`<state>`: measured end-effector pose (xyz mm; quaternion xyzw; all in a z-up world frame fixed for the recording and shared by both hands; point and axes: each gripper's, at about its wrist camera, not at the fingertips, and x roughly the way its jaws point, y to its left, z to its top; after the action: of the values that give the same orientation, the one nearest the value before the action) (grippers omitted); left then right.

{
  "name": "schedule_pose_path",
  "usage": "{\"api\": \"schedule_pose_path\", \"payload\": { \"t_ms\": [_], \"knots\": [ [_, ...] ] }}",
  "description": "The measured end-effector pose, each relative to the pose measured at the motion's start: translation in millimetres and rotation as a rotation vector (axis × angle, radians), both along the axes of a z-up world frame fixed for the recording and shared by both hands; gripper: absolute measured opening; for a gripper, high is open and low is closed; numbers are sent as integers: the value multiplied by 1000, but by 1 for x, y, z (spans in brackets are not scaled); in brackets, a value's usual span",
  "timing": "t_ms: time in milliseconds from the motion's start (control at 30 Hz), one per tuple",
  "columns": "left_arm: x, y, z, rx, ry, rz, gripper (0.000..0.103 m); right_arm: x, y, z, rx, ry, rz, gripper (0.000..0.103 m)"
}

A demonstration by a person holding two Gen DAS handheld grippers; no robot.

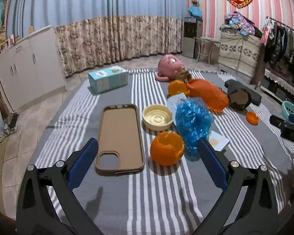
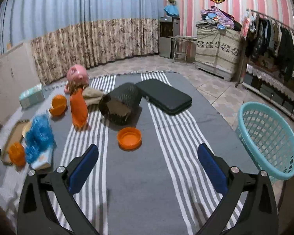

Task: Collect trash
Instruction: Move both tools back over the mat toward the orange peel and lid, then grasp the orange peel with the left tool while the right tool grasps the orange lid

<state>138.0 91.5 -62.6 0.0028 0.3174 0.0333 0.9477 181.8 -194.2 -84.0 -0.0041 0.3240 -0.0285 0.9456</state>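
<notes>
Orange peel (image 1: pixel 167 148) hollow, torn rim | left claw (image 1: pixel 147 163) agape

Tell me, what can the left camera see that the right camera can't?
Only the left wrist view shows the whole brown phone case and the cream bowl. Only the right wrist view shows the whole turquoise basket and the orange lid up close. Both show the blue plastic bag, the pink doll and the striped cloth.
</notes>
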Motion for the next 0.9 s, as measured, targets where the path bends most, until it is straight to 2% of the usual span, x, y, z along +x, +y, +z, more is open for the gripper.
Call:
{"api": "schedule_pose_path", "payload": {
  "t_ms": [100,167,233,500,633,767,900],
  "knots": [
    [9,-5,-9,3,44,7,97,2,3,-5,-21,27,10,99],
    [15,-7,-16,-29,80,-17,89,4,-3,-6,1,45,7,99],
    [18,-8,-21,-67,110,-46,74,5,-8,-6,32,52,2,99],
    [33,-17,-35,-60,177,-88,60,18,-20,-18,127,98,-10,99],
    [47,-15,-41,-89,218,-88,49,23,-18,-20,135,110,1,99],
    [54,-9,-43,-139,237,-87,45,28,-16,-22,127,123,9,99],
    [54,-9,-41,-145,229,-88,39,35,-10,-23,112,136,29,99]
  ]
}}
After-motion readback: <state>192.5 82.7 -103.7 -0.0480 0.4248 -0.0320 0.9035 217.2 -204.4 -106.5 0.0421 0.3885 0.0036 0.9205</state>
